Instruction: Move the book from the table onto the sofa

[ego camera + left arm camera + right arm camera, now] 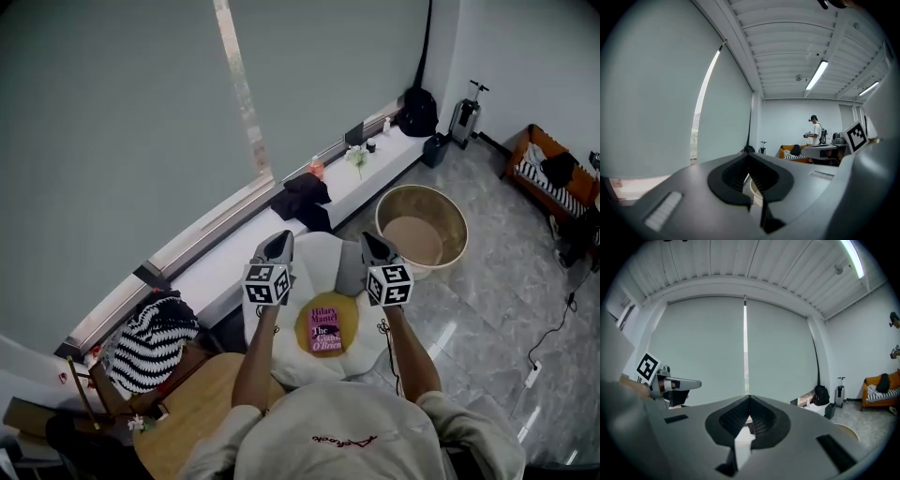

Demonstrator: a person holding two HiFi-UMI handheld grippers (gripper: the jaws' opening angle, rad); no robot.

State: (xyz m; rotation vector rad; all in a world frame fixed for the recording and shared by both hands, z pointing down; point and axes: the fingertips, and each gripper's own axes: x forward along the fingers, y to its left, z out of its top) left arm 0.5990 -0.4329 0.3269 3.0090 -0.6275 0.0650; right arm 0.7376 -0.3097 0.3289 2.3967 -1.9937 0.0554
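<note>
The pink and purple book (325, 329) lies flat on the yellow centre of a white, egg-shaped floor sofa (319, 251), below and between my two grippers. My left gripper (278, 246) and right gripper (375, 246) are held up side by side above the sofa, pointing level toward the window. Both are shut with nothing in them. In the left gripper view the jaws of the left gripper (749, 157) meet at the tip, as do those of the right gripper (749, 399) in the right gripper view. Neither gripper touches the book.
A round wooden table (206, 403) is at the lower left beside a black-and-white striped bag (150, 342). A big round beige tub (422, 230) stands right of the sofa. Black cloth (305, 197) lies on the white window ledge. A person (816, 131) stands far off.
</note>
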